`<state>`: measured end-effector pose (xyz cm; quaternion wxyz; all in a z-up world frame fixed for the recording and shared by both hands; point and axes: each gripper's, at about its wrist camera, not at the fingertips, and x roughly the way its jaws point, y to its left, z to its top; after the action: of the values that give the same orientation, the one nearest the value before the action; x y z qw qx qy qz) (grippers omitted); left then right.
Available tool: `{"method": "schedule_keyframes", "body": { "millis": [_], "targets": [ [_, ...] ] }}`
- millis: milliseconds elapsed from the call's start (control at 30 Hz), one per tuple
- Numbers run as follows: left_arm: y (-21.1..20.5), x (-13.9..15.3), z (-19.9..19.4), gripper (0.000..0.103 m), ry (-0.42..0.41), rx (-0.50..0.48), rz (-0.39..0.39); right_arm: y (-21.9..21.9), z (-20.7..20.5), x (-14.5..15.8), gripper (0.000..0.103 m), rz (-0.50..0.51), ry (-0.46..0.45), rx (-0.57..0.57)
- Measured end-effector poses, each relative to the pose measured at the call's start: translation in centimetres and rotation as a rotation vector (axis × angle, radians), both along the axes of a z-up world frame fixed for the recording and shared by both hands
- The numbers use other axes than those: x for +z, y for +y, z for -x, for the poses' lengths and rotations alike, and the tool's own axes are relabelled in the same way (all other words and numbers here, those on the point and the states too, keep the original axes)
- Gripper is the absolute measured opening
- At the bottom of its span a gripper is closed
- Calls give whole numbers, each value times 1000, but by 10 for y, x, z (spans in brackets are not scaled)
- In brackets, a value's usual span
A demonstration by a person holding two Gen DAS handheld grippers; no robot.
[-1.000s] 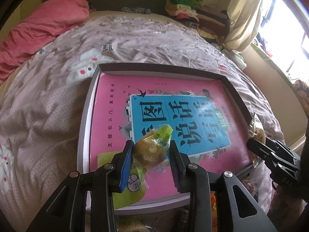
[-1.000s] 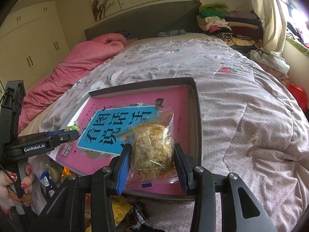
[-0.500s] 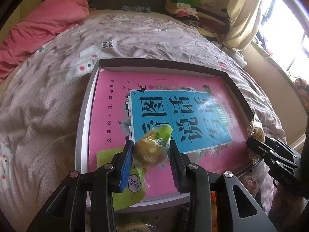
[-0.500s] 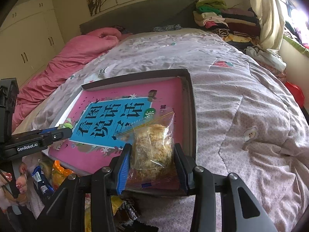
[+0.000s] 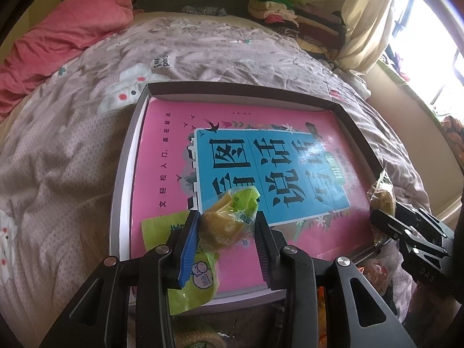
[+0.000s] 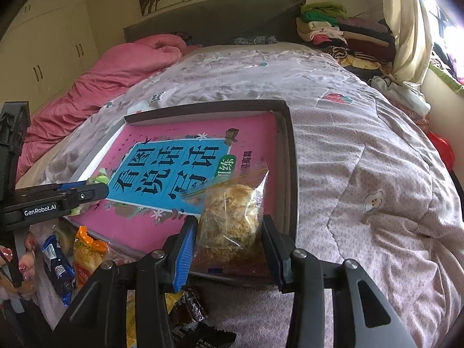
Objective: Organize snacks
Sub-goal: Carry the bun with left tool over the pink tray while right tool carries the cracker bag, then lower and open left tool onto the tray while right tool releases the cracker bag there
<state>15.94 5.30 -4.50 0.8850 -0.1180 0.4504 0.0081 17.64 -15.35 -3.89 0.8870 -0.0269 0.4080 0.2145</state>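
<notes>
Your left hand-held gripper (image 5: 227, 232) clamps a small yellow cake (image 5: 223, 226) in a green-edged wrapper above the near end of the tray (image 5: 121, 179). Your right hand-held gripper (image 6: 230, 240) grasps a clear bag of crumbly pastry (image 6: 232, 220) over the tray's near right corner. Both look light, soft and crushable; their film looks slippery, so grip the body gently.

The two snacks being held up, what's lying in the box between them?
Only the pink book lining the box; the right wrist view shows it bare between them.
</notes>
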Motion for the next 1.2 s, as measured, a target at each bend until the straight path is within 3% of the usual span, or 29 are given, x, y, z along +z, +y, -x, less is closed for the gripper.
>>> {"method": "schedule_keyframes", "body": {
  "millis": [700,867,1200],
  "targets": [
    [2,0,3,43,12,-12,52,-3,2,1,46,-27,8,0],
    [3,0,4,52,14,-12,50,-3,2,1,47,-31,9,1],
    [10,11,9,55,-11,-6,66,-4,3,4,47,-50,4,-7]
  ]
}}
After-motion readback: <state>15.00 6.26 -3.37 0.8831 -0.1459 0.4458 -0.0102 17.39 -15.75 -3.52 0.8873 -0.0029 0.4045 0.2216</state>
